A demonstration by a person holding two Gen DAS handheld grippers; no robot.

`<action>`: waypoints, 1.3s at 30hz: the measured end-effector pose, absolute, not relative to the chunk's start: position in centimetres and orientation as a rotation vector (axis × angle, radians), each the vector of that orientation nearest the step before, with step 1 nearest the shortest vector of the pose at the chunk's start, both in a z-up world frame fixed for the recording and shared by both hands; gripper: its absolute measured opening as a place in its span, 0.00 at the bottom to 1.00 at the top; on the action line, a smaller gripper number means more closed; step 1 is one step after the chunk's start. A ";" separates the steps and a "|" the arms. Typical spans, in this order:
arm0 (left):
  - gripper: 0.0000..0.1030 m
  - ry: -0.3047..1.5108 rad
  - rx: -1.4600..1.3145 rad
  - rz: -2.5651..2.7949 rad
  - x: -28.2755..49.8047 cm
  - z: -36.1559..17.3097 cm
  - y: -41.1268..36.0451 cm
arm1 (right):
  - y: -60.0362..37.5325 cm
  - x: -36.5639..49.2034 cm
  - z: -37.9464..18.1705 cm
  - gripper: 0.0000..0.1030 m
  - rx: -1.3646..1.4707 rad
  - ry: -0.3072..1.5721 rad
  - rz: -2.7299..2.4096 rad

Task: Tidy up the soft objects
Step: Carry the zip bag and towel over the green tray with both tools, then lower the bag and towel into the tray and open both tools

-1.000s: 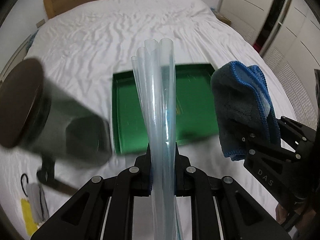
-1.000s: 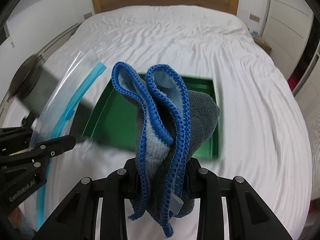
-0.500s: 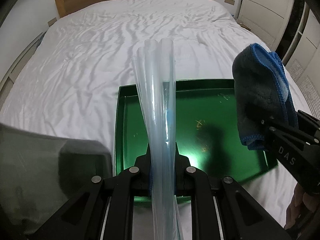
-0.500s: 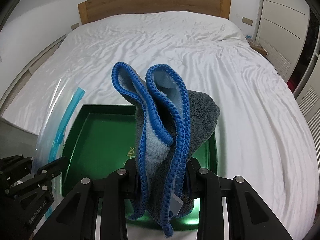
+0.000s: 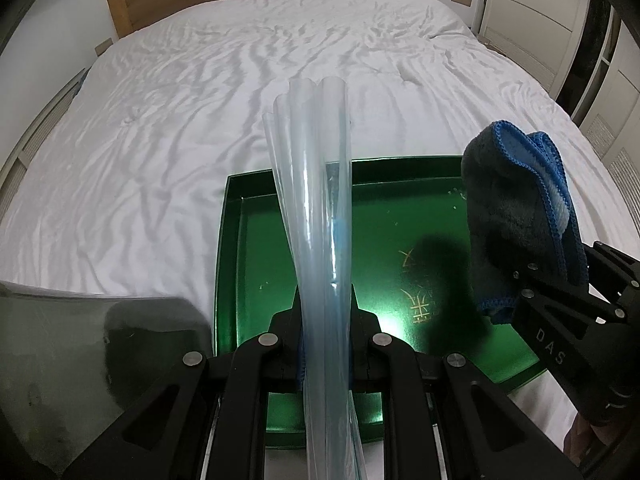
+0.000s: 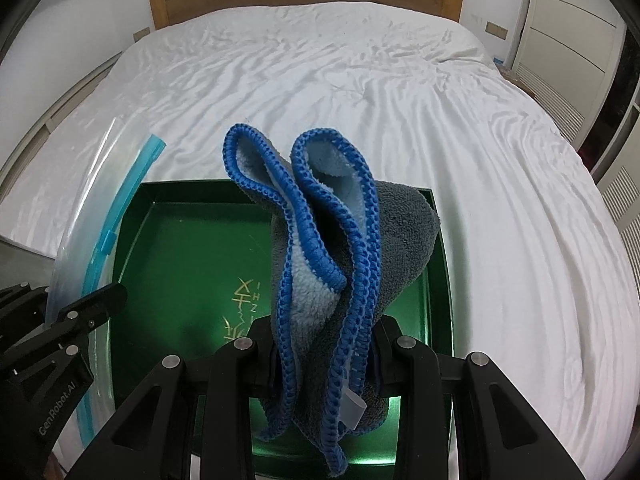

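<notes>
Left wrist view: the left gripper (image 5: 326, 332) is clamped on a clear plastic bag (image 5: 316, 200), bunched into glossy, tube-like folds that rise toward twelve o'clock. A second ago the green tray (image 5: 236, 248) lay farther off, toward twelve o'clock; now it fills the lower middle, so both hands have come down over it and a set-down looks near. At three o'clock the right gripper (image 5: 516, 280) carries the grey cloth (image 5: 504, 216). A blurred grey shape sits at eight o'clock; what it is I cannot tell.

Right wrist view: the right gripper (image 6: 324, 344) is closed on the cloth (image 6: 400, 232), a fluffy grey and pale-blue microfibre piece with a bright blue stitched hem, folded and flopping past the jaws. The tray (image 6: 132, 216), shiny, shallow and square-cornered with faint gold lettering, lies directly beneath on the wrinkled white bedsheet (image 6: 500, 160). At nine o'clock the bag (image 6: 80, 240) curves upward, its blue zip strip (image 6: 124, 204) catching light, held by the left gripper (image 6: 116, 296).
</notes>
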State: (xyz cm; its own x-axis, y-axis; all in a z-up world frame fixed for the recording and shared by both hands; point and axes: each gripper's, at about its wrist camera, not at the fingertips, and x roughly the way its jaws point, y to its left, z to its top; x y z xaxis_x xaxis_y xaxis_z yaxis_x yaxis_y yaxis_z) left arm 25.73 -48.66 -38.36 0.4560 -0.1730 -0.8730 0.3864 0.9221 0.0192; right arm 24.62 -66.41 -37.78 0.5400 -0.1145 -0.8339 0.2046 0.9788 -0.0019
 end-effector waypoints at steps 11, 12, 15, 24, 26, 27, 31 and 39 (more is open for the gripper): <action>0.11 1.058 0.240 -0.328 26.8 -39.7 -49.1 | -66.7 26.4 -38.8 0.30 0.094 0.997 -0.214; 0.11 1.060 0.240 -0.328 26.8 -39.9 -49.1 | -66.7 26.6 -38.9 0.30 0.093 0.999 -0.213; 0.12 1.063 0.244 -0.327 27.0 -40.1 -49.1 | -66.6 27.1 -39.4 0.30 0.092 1.001 -0.215; 0.12 1.084 0.236 -0.322 27.6 -41.1 -49.1 | -67.2 28.4 -40.6 0.31 0.101 1.018 -0.226; 0.12 1.086 0.235 -0.321 27.7 -41.2 -49.1 | -67.2 28.7 -40.7 0.31 0.101 1.020 -0.228; 0.12 1.088 0.236 -0.320 27.8 -41.3 -49.1 | -67.2 28.7 -40.7 0.32 0.101 1.021 -0.229; 0.12 1.095 0.237 -0.317 28.2 -41.6 -49.1 | -67.3 29.1 -40.9 0.34 0.103 1.025 -0.234; 0.14 1.100 0.261 -0.302 28.8 -42.3 -48.9 | -67.5 29.6 -41.2 0.35 0.098 1.035 -0.239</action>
